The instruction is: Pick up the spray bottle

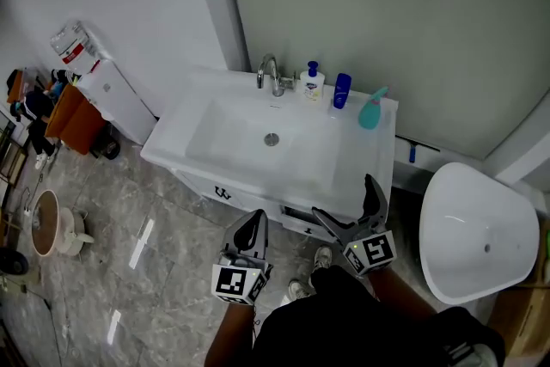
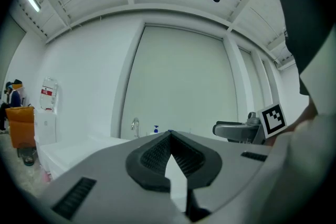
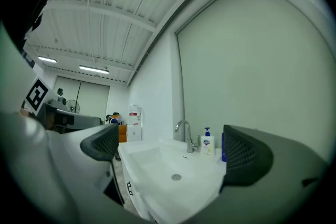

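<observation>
The teal spray bottle (image 1: 371, 110) lies tilted at the back right corner of the white sink (image 1: 249, 163), right of a blue bottle (image 1: 341, 90) and a white soap pump bottle (image 1: 312, 83). My left gripper (image 1: 253, 223) hangs in front of the sink's front edge with its jaws shut and empty; its own view shows the shut gripper (image 2: 169, 135). My right gripper (image 1: 344, 198) is open over the sink's front right edge, well short of the spray bottle. In the right gripper view the gripper (image 3: 173, 152) frames the basin; its right jaw hides the spray bottle.
A chrome faucet (image 1: 271, 75) stands at the sink's back. A white toilet bowl (image 1: 477, 232) sits close on the right. A white water dispenser (image 1: 116, 99) and an orange bin (image 1: 73, 118) stand at the left; a small fan (image 1: 47, 223) lies on the marble floor.
</observation>
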{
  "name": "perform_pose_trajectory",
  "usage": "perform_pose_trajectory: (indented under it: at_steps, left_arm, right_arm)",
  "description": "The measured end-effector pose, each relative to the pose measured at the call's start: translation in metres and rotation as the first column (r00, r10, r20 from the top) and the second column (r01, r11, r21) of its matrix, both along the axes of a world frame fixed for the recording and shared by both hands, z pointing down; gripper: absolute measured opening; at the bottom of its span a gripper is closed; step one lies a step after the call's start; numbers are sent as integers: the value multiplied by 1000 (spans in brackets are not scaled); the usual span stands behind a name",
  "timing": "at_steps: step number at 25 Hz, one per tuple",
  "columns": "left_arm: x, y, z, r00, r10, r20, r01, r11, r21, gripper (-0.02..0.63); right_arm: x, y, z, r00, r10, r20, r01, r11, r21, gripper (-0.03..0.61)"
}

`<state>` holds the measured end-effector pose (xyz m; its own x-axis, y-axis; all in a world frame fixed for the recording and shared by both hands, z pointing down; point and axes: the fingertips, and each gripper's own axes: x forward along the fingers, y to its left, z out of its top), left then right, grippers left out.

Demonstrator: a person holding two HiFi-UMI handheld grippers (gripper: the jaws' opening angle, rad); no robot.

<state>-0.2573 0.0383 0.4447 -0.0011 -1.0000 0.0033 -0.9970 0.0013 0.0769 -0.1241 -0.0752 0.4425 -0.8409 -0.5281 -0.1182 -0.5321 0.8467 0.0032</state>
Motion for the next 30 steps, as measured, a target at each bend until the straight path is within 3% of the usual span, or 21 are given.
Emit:
perform_pose_trajectory:
  at_steps: [13,21,30]
  left_arm:
    - [-9,-131,1,987,162,23,-161,987,-13,-5]
    - [-6,-219,8,971,239,16,-239,971,-19,-5]
    - [2,-300,15,955,295,-2,-295,954,-55,-5]
  right_arm:
    - [-2,-116,28,994,102,-41,-102,995,0,591]
    - [5,-189,42,988,152,-42,-155,984,-88,591]
    - [6,-250,63,989,113,-93,-122,987,-104,586]
